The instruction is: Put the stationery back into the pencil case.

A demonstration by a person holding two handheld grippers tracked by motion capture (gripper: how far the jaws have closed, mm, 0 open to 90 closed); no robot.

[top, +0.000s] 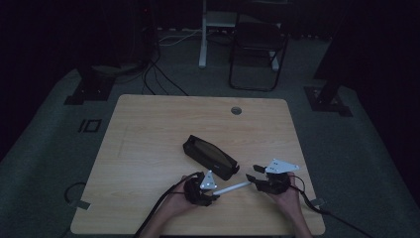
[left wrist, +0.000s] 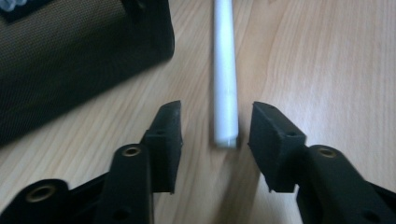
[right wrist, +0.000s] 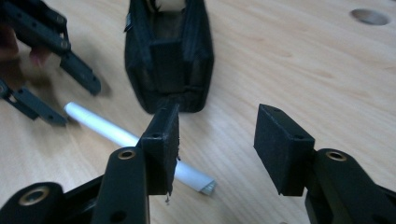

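We look down on a dim room, its far end and both sides falling into darkness. The floor point(top: 44, 148) is grey carpet. At the centre stands the counter point(top: 148, 129), a light wood-grain top with rounded corners and a round grommet hole point(top: 236, 110) near its far edge. Beyond it we see a black folding chair point(top: 257, 54), and to its left a white post on a foot point(top: 202, 39). Black cables point(top: 158, 74) trail across the carpet at far left, along with a pale one point(top: 173, 38). Dark stand feet point(top: 89, 89) and point(top: 327, 96) rest on the floor beyond the counter's two far corners.
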